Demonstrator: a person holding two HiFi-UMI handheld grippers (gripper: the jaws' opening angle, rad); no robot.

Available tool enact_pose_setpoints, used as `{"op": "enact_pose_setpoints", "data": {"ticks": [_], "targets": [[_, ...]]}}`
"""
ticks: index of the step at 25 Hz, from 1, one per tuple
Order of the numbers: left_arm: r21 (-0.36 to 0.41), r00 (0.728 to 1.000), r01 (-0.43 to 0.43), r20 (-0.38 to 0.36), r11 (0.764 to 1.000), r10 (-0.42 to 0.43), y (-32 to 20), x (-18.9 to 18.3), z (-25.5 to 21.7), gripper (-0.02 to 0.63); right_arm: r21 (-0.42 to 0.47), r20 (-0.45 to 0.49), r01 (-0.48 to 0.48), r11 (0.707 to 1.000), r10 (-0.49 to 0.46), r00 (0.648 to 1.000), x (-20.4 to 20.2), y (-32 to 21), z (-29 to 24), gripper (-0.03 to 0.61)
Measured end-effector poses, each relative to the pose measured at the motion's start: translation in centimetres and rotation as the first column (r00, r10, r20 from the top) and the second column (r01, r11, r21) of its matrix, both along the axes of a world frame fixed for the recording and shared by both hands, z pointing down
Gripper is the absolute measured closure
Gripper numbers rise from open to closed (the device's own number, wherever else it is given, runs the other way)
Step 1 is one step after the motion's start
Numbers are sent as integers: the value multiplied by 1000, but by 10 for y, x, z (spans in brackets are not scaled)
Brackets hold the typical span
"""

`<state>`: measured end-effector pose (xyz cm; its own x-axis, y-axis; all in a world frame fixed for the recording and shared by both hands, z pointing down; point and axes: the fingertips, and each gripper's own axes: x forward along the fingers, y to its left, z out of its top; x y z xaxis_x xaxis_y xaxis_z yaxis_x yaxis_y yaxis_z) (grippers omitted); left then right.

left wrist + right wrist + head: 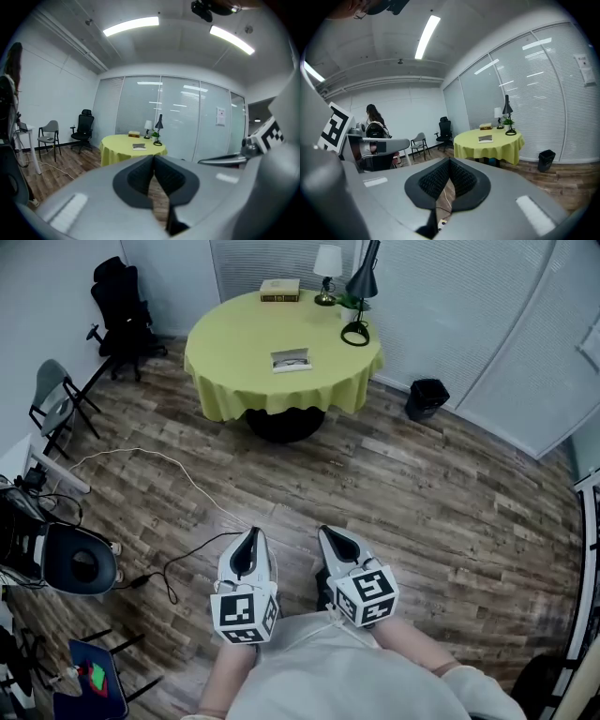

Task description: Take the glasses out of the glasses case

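Observation:
The glasses case (291,359) lies on a round table with a yellow cloth (234,371) at the far side of the room, well away from both grippers. It shows small in the left gripper view, glasses case (138,146), and in the right gripper view, glasses case (485,138). My left gripper (251,534) and right gripper (329,534) are held side by side close to my body above the wood floor, pointing toward the table. Both are shut with nothing between the pads. The left gripper (153,159) and right gripper (449,162) each show their pads meeting at the tips.
On the table stand a book (279,290), a white lamp (327,268), a black desk lamp (360,296) and a small plant. A black bin (426,397) sits right of the table. An office chair (122,301), a grey folding chair (54,395) and a floor cable (169,465) are at left.

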<state>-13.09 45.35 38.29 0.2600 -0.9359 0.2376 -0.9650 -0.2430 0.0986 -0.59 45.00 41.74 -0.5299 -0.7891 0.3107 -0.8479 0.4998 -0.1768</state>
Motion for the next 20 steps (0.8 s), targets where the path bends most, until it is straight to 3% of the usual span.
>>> {"op": "enact_pose_setpoints", "data": {"ticks": [7, 13, 20], "targets": [[-13, 998, 65, -11, 998, -65, -103, 37, 2, 607, -29, 8, 34, 999, -34, 999, 49, -114, -2, 579], [-13, 994, 106, -37, 994, -106, -207, 80, -1, 607, 17, -32, 86, 996, -85, 996, 94, -222, -16, 578], [-42, 990, 136, -24, 990, -137, -302, 123, 12, 607, 10, -38, 131, 991, -130, 991, 137, -326, -10, 579]]}}
